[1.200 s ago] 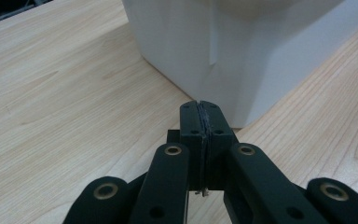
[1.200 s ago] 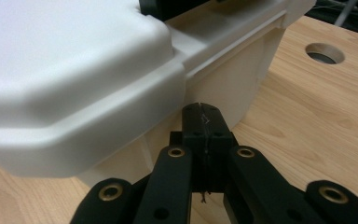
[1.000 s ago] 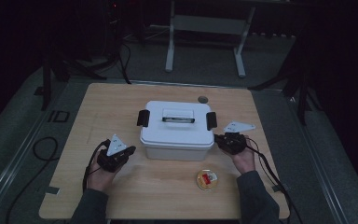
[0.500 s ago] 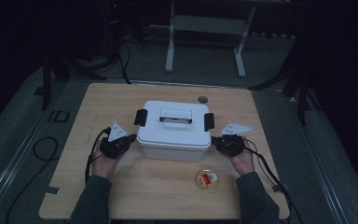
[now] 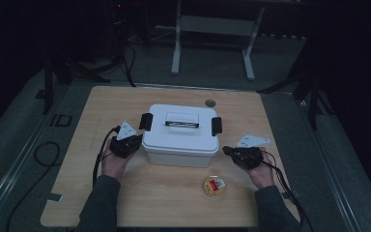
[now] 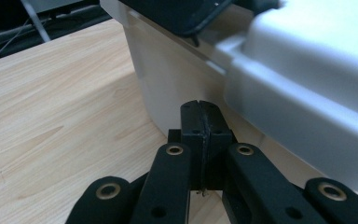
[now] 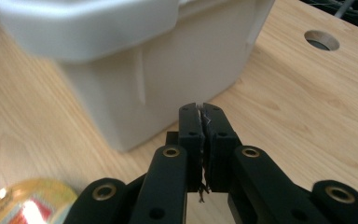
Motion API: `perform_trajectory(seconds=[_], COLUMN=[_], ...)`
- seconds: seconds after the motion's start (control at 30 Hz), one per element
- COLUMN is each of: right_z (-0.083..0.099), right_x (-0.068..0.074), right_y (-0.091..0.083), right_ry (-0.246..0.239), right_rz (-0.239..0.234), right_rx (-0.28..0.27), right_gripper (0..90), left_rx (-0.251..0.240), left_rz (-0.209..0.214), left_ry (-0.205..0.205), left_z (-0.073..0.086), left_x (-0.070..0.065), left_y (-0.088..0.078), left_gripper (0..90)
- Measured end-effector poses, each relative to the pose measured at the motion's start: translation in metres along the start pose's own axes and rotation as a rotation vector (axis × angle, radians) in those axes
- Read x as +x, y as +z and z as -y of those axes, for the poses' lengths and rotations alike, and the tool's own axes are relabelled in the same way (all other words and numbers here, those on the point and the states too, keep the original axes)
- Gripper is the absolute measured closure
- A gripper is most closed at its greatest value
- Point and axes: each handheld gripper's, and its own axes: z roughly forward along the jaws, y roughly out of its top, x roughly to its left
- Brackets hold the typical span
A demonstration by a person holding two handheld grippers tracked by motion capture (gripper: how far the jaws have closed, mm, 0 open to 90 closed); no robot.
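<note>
A white lidded storage box [image 5: 181,137] stands mid-table, with a black latch [image 5: 146,121] at its left end, another latch [image 5: 216,126] at its right end, and a handle [image 5: 181,122] on top. My left gripper [image 5: 138,141] is shut and empty, its tip [image 6: 200,105] close to the box wall [image 6: 168,70] below the left latch. My right gripper [image 5: 225,150] points at the box's right wall [image 7: 177,65]. Its jaws [image 7: 200,108] have just been opening by a hair, still look shut, and have nothing between them.
A small round container [image 5: 214,186] with a yellow and red top sits on the wooden table [image 5: 125,203] in front of the box, also at the lower left of the right gripper view [image 7: 23,205]. A round hole [image 5: 210,103] lies behind the box. Cables trail from both grippers.
My left gripper has moved forward and right, up to the box's left end. My right gripper has drifted slightly toward the near edge. The box has stayed put.
</note>
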Motion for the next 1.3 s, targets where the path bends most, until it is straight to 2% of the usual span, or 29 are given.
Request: perform_trajectory(seconds=[0.23,0.4,0.43,0.6,0.73,0.93,1.1,1.3], right_z=[0.009,0.014,0.016,0.027,0.040,0.057,0.064,0.063], right_x=[0.008,0.011,0.012,0.020,0.028,0.042,0.053,0.061], right_y=[-0.009,-0.013,-0.014,-0.020,-0.024,-0.024,-0.023,-0.016], right_ry=[-0.045,-0.053,-0.053,-0.056,-0.053,-0.059,-0.074,-0.096], right_rz=[0.019,0.022,0.022,0.019,0.003,-0.020,-0.045,-0.063], right_rx=[0.040,0.055,0.055,0.066,0.085,0.131,0.152,0.165], right_gripper=[85.9,85.7,85.7,86.1,89.9,90.0,90.0,90.0], left_rx=[-0.008,-0.006,-0.004,0.018,0.043,0.060,0.070,0.073], left_rz=[0.048,0.058,0.048,0.018,0.000,-0.027,-0.029,-0.011], left_ry=[0.025,0.047,0.046,0.017,-0.005,-0.040,-0.077,-0.096], left_z=[0.003,0.006,0.007,0.019,0.029,0.041,0.048,0.053], left_x=[-0.007,-0.013,-0.014,-0.011,-0.009,-0.007,-0.008,-0.015], left_y=[-0.012,-0.015,-0.016,-0.024,-0.032,-0.044,-0.053,-0.062], left_gripper=[90.0,89.8,89.8,86.8,83.6,80.4,75.1,73.4])
